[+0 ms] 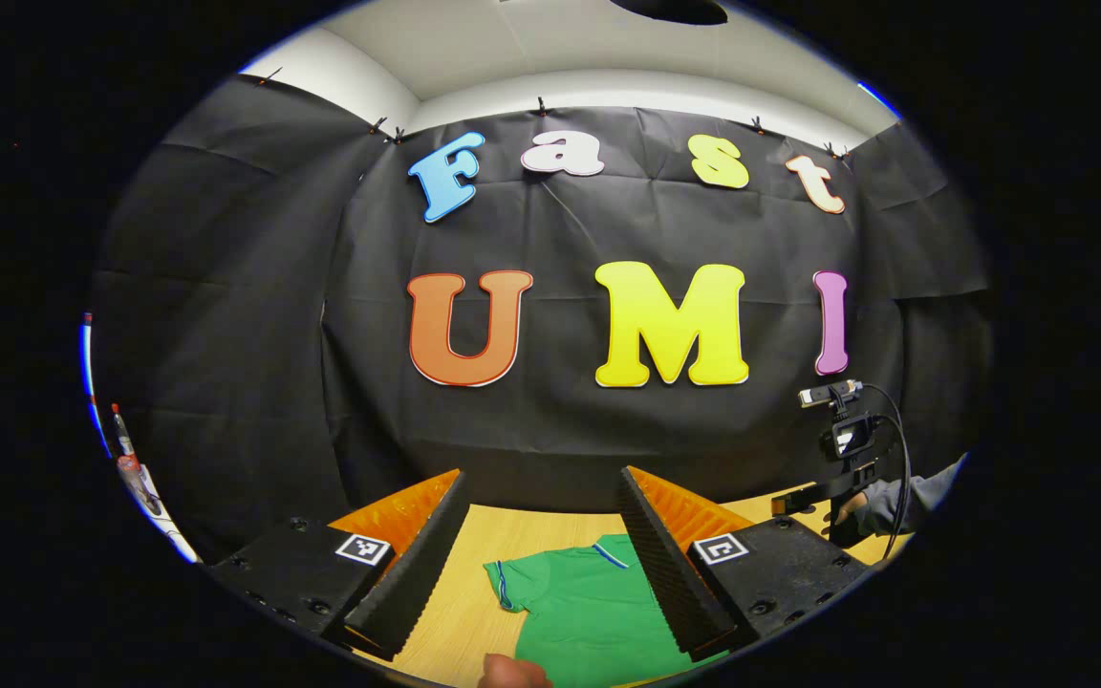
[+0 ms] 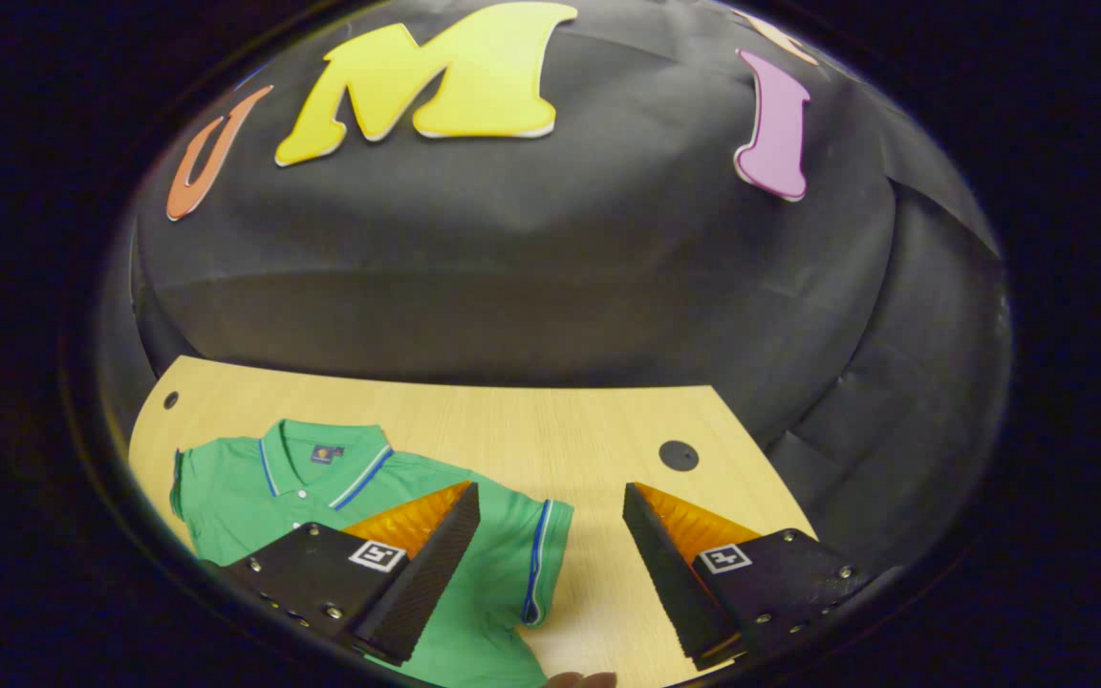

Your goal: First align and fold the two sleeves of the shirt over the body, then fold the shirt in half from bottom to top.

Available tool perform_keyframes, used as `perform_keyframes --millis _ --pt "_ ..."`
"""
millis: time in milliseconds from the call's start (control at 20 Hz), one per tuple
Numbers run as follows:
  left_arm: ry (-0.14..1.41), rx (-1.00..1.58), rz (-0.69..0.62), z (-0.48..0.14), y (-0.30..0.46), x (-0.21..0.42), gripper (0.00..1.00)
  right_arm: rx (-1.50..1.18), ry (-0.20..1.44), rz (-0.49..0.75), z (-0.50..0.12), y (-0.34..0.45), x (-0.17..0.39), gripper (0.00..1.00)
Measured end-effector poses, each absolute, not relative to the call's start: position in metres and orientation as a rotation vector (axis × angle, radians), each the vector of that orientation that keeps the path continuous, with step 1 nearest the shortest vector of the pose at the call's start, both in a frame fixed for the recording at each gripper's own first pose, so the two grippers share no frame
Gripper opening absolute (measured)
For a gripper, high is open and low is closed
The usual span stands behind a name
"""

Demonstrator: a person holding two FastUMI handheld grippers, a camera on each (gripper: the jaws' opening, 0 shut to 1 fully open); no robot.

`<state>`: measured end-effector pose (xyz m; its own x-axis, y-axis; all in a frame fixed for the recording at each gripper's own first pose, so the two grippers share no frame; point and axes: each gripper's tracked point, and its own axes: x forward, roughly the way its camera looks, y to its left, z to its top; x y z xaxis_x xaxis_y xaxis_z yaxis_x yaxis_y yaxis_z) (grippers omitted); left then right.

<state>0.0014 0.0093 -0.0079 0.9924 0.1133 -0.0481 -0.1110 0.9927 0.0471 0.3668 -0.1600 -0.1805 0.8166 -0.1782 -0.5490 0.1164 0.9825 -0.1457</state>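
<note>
both grippers, left (image 1: 543,559) and right (image 2: 550,564), hang wide apart over the green shirt (image 2: 321,497). it lies flat near the table (image 2: 550,420) front edge, sleeves probably unfolded, ready for grabbing.

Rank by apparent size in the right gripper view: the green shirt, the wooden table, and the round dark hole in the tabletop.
1. Wooden table: largest, running past the view's lower edge.
2. Green shirt: next, partly hidden behind the right gripper, whose jaws stand open above it.
3. Round dark hole: smallest.
</note>
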Motion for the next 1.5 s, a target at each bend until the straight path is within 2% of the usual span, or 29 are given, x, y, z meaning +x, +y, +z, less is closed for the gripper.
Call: perform_keyframes --millis 350,750,950,1100,1150,1300,1350,1400,1500 --pt "0.084 0.037 0.142 -0.008 0.012 0.005 0.99 -0.026 0.723 -0.203 -0.251 -0.189 0.403 0.95" --pt "0.119 0.047 0.15 -0.011 0.008 0.007 0.99 0.011 0.829 -0.178 -0.298 -0.188 0.403 0.95" --pt "0.139 0.044 0.153 -0.013 0.009 0.003 0.99 0.036 0.832 -0.166 -0.301 -0.182 0.402 0.96" --pt "0.148 0.044 0.157 -0.014 0.01 0.002 0.99 0.058 0.847 -0.183 -0.301 -0.181 0.401 0.92" --pt "0.148 0.046 0.158 -0.013 0.01 0.002 0.99 0.069 0.843 -0.162 -0.302 -0.175 0.403 0.84" --pt "0.151 0.051 0.165 -0.013 0.013 0.001 0.99 0.106 0.839 -0.134 -0.299 -0.166 0.401 0.07" --pt "0.152 0.052 0.168 -0.013 0.014 0.001 0.99 0.117 0.832 -0.146 -0.307 -0.167 0.404 0.07" --pt "0.153 0.053 0.17 -0.013 0.014 0.0 0.99 0.106 0.831 -0.151 -0.299 -0.166 0.402 0.02" --pt "0.154 0.056 0.174 -0.012 0.014 -0.002 0.99 0.072 0.83 -0.146 -0.298 -0.165 0.403 0.02"
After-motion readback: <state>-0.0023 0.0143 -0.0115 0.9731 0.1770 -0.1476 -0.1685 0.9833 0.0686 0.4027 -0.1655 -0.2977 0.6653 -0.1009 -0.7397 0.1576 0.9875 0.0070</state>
